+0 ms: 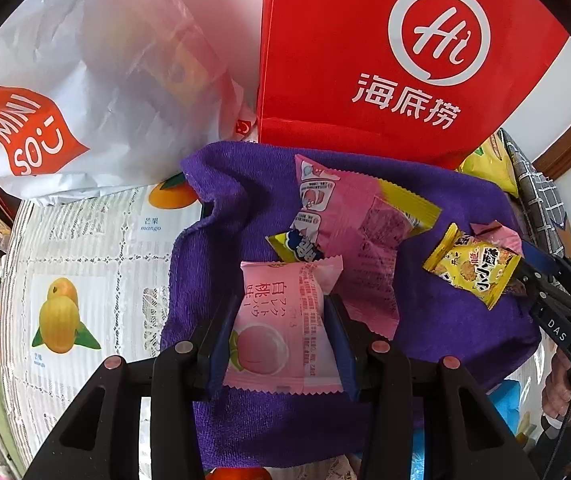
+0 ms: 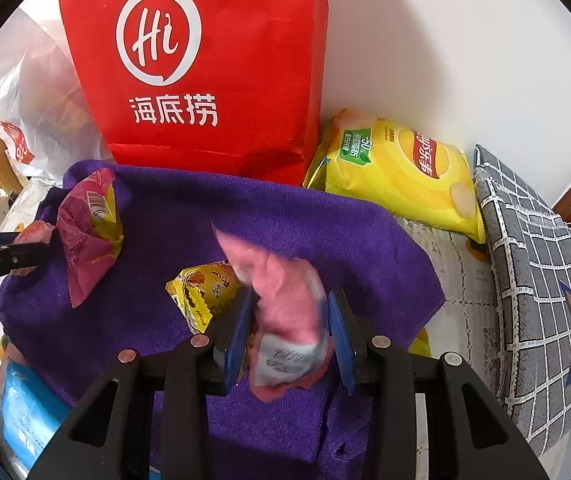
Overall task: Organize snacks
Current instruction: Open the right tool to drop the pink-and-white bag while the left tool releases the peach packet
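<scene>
My left gripper [image 1: 281,312] is shut on a pink peach snack packet [image 1: 281,328], held over a purple towel [image 1: 221,216]. A larger pink packet [image 1: 349,232] with a yellow end and a small yellow-blue packet [image 1: 293,246] lie on the towel behind it. My right gripper [image 2: 291,312] is shut on a pink snack packet [image 2: 285,312], with a small yellow packet [image 2: 205,292] pressed against its left finger. In the left wrist view the right gripper [image 1: 525,276] holds both at the right, the yellow packet [image 1: 473,272] in front. The left gripper also shows in the right wrist view [image 2: 25,248].
A red paper bag [image 2: 205,72] stands behind the towel, a white plastic bag [image 1: 85,92] left of it. A yellow chips bag [image 2: 401,172] and a grey checked cushion [image 2: 533,280] lie at the right. A blue packet [image 2: 25,420] lies front left. The tablecloth [image 1: 85,260] has fruit prints.
</scene>
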{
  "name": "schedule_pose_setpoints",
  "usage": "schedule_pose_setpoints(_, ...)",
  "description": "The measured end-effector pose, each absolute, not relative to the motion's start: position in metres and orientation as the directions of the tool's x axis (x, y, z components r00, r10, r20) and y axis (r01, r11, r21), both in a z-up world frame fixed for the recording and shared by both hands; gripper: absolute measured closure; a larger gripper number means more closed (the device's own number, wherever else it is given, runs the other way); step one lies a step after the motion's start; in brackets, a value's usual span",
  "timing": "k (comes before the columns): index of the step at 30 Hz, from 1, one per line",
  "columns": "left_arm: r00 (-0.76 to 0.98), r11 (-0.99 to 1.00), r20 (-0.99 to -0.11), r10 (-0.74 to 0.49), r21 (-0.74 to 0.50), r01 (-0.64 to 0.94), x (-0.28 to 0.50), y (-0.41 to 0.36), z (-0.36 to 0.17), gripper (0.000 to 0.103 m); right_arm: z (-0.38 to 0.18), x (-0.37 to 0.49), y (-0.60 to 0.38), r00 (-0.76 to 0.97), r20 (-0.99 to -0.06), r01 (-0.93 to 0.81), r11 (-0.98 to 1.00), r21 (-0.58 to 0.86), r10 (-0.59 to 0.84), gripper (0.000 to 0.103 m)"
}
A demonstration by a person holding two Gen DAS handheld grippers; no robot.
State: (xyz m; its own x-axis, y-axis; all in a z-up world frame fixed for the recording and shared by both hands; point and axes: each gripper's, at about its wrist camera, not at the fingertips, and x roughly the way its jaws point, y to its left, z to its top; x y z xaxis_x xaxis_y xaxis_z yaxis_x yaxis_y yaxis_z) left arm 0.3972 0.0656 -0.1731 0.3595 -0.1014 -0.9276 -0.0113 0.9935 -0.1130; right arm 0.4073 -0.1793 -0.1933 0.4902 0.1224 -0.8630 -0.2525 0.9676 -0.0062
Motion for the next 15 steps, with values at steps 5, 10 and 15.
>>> schedule_pose_setpoints(5, 0.350, 0.993, -0.931, -0.103, -0.116, -0.017, 0.398, 0.067, -0.175, 0.060, -0.186, 0.407, -0.181, 0.501, -0.856, -0.256, 0.967, -0.009, 0.125, 0.053)
schedule_pose_setpoints(10, 0.340, 0.993, -0.935, -0.105, -0.119, -0.021, 0.400, 0.068, -0.177, 0.060, -0.169, 0.402, -0.184, 0.544, -0.830, -0.230, 0.973, -0.005, 0.124, 0.034)
schedule_pose_setpoints(15, 0.333, 0.994, -0.938, -0.096, -0.105, -0.008, 0.399, 0.066, -0.171, 0.039, -0.155, 0.401, -0.187, 0.571, -0.812, -0.187, 0.982, 0.021, 0.126, 0.029)
